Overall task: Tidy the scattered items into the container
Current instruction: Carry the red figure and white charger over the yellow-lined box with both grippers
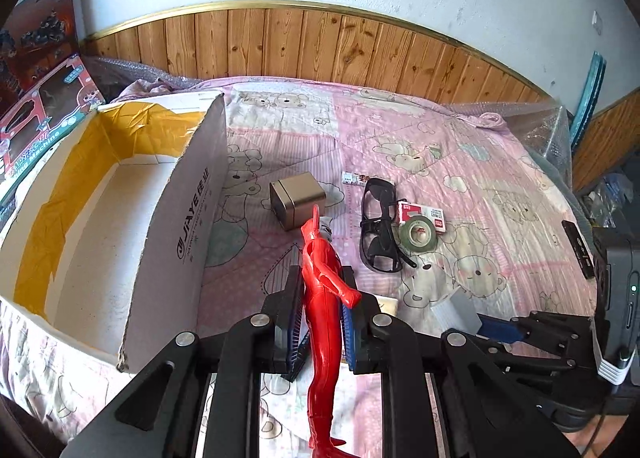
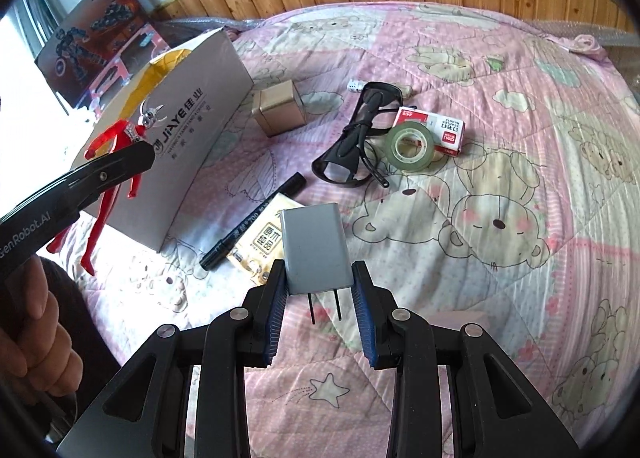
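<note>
Left gripper [image 1: 320, 310] is clamped on the red toy figure [image 1: 322, 290] at its torso, held up in the air just right of the cardboard box [image 1: 176, 226], not yet over the opening. Figure looks light, stiff plastic w/ thin limbs; torso is prob. the safest hold.

Right gripper [image 2: 320, 294] has its pads pressed on both sides of the grey charger [image 2: 316, 250], prongs pointing back toward the camera, above the quilt [image 2: 500, 298]. Charger looks smooth, hard & compact, so it may slip.
</note>
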`<state>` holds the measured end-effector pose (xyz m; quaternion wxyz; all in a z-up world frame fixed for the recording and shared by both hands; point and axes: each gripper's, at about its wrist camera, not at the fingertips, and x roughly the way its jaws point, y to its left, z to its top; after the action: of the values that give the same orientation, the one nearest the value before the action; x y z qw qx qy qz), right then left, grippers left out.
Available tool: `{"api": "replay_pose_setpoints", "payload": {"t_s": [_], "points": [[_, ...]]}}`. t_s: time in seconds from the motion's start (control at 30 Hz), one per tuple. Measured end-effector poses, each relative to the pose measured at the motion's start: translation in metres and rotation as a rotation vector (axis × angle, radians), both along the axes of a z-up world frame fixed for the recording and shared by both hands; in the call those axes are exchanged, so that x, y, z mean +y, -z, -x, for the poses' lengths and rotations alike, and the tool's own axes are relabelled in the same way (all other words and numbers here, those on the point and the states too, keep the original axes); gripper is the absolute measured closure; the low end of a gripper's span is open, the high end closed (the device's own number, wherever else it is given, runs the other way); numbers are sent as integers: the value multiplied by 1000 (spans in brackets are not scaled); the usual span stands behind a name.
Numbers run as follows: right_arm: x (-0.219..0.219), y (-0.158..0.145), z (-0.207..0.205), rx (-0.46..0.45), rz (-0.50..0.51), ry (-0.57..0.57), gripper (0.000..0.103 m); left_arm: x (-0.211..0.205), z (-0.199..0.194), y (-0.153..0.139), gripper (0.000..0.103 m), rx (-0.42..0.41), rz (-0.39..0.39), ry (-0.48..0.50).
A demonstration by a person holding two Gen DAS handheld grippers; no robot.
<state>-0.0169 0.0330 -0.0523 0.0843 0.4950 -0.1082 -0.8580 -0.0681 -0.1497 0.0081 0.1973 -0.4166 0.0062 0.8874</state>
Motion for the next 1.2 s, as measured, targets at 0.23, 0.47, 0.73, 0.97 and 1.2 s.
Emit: {"api": "replay_pose_setpoints", "payload": {"t_s": [0.23,0.47,0.73,0.97,1.2], "points": [[-9,-9,-8,9,78,-5,69,-18,-24,-14,85,8,-49,10],[-24,-23,-14,37,94,-12,69,-41,-41,-16,85,-27,-119,13],[-53,-37,-21,66,85,-49,69,-72,-49,-25,85,-31,-177,-8],[-88,-49,-23,87,34,-100,69,-98,-52,-32,85,-11,-167,-44],[-126,-69,-22,111,-13,-172,69,-126,-53,-44,85,17,-161,-88]]}}
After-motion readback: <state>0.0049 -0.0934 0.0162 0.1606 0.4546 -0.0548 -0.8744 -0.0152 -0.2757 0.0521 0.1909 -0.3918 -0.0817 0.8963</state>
